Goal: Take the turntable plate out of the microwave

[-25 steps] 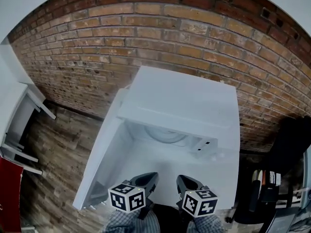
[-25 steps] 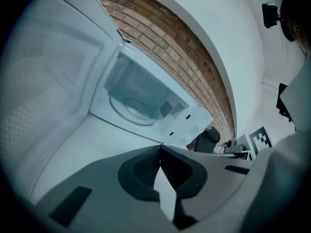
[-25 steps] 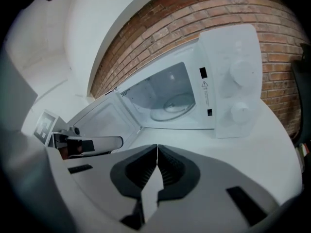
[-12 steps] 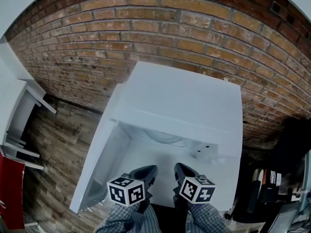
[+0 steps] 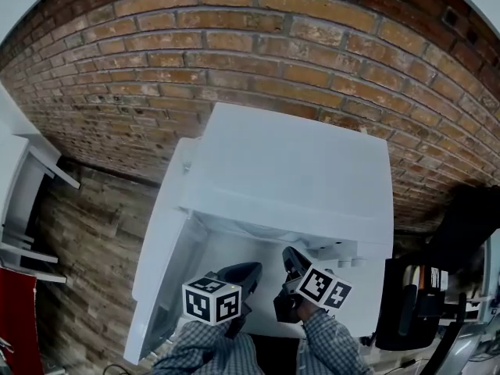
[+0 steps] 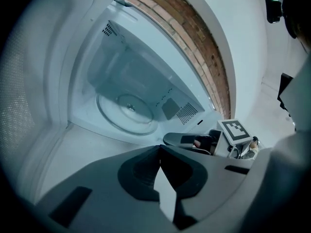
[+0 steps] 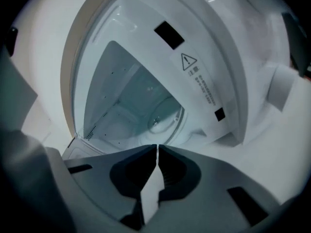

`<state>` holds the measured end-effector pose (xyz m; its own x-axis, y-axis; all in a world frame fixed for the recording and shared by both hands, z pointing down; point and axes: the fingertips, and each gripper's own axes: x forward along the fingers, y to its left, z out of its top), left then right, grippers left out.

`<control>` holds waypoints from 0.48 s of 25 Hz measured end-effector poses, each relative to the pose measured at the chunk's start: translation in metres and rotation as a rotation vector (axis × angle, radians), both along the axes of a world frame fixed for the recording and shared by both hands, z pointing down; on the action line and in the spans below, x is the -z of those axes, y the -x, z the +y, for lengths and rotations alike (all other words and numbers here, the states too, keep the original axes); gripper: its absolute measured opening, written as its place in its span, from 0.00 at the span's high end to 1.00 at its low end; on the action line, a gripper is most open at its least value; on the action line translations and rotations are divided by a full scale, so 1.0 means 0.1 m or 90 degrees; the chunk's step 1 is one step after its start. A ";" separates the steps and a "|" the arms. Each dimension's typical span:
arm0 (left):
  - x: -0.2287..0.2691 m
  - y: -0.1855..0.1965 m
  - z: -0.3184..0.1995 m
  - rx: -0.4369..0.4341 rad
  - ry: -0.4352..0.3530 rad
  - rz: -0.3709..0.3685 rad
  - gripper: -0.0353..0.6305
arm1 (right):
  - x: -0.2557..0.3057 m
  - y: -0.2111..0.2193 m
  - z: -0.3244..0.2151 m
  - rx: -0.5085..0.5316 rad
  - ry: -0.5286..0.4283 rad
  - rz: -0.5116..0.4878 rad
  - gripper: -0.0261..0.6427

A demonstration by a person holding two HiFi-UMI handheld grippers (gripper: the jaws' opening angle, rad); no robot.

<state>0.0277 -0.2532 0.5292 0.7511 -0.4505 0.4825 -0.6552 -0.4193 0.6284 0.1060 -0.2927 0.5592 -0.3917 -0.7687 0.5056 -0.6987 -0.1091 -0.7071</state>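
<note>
A white microwave [image 5: 293, 166] stands with its door [image 5: 160, 248] swung open to the left. The clear glass turntable plate [image 6: 127, 113] lies flat on the cavity floor; in the right gripper view the plate [image 7: 165, 115] shows deep inside. The microwave's top hides it in the head view. My left gripper [image 5: 242, 276] is shut and empty just in front of the opening, its tips [image 6: 160, 147] short of the plate. My right gripper [image 5: 291, 260] is beside it, rolled over, shut and empty, with its tips [image 7: 157, 146] toward the cavity. The right gripper [image 6: 189, 140] also shows in the left gripper view.
A brick wall [image 5: 234, 53] rises behind the microwave. Wooden flooring [image 5: 86, 233] and a white shelf unit [image 5: 23, 178] lie to the left. Dark furniture and gear [image 5: 437, 287] stand at the right. A warning label [image 7: 197, 76] is on the microwave's front frame.
Both grippers have moved forward toward the microwave opening. The right gripper has rolled over. The plate, seen earlier in the head view, is now hidden under the microwave's top.
</note>
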 end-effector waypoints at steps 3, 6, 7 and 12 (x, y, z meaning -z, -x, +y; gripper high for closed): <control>-0.01 0.03 -0.02 -0.014 0.004 0.004 0.94 | -0.05 0.03 -0.11 -0.025 0.003 -0.024 0.93; -0.03 0.07 -0.04 -0.022 0.009 0.004 0.94 | -0.14 0.05 -0.17 -0.030 0.021 -0.011 0.93; -0.03 0.07 -0.06 -0.024 0.009 0.004 0.94 | -0.17 0.06 -0.18 -0.032 0.026 -0.015 0.93; -0.04 0.09 -0.09 -0.034 0.014 0.006 0.94 | -0.21 0.10 -0.31 -0.052 0.028 -0.051 0.79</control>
<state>0.0184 -0.2625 0.5333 0.7786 -0.3983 0.4849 -0.6260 -0.4396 0.6441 0.0956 -0.3235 0.5802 -0.3698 -0.7771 0.5093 -0.6276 -0.1953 -0.7537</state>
